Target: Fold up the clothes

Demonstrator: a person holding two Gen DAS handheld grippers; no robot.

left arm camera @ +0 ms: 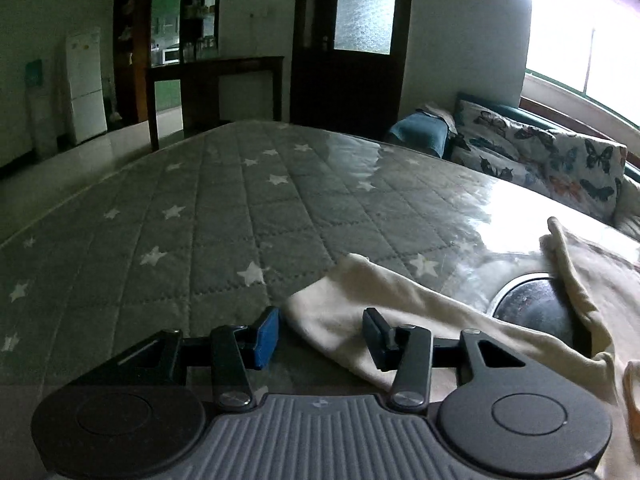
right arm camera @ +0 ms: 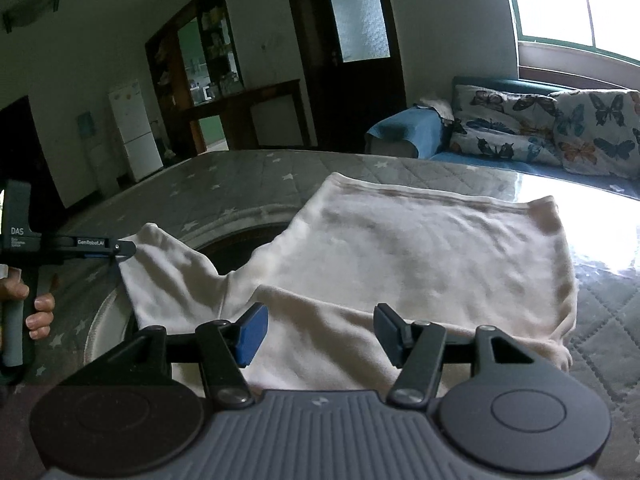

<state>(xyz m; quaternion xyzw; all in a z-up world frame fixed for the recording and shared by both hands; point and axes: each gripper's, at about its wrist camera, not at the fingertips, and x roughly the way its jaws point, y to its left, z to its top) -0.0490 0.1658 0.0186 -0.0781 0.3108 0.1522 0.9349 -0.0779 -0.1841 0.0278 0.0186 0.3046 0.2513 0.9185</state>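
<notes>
Cream garment (right arm camera: 400,248) lies flat (sleeve (right arm camera: 160,272) out); both grippers (left arm camera: 320,334) (right arm camera: 320,334) gape, gripping nothing.

A grey quilted cover (right arm camera: 248,188) printed with white stars spreads over a wide flat surface, glossy under window glare at its right side. A cream garment (right arm camera: 400,248) lies flat on it, hem toward the far edge, 1 sleeve (right arm camera: 160,264) stretched out to the left. A round dark recess with a metal rim (left arm camera: 532,304) sits in the surface, partly draped by the cloth.
</notes>
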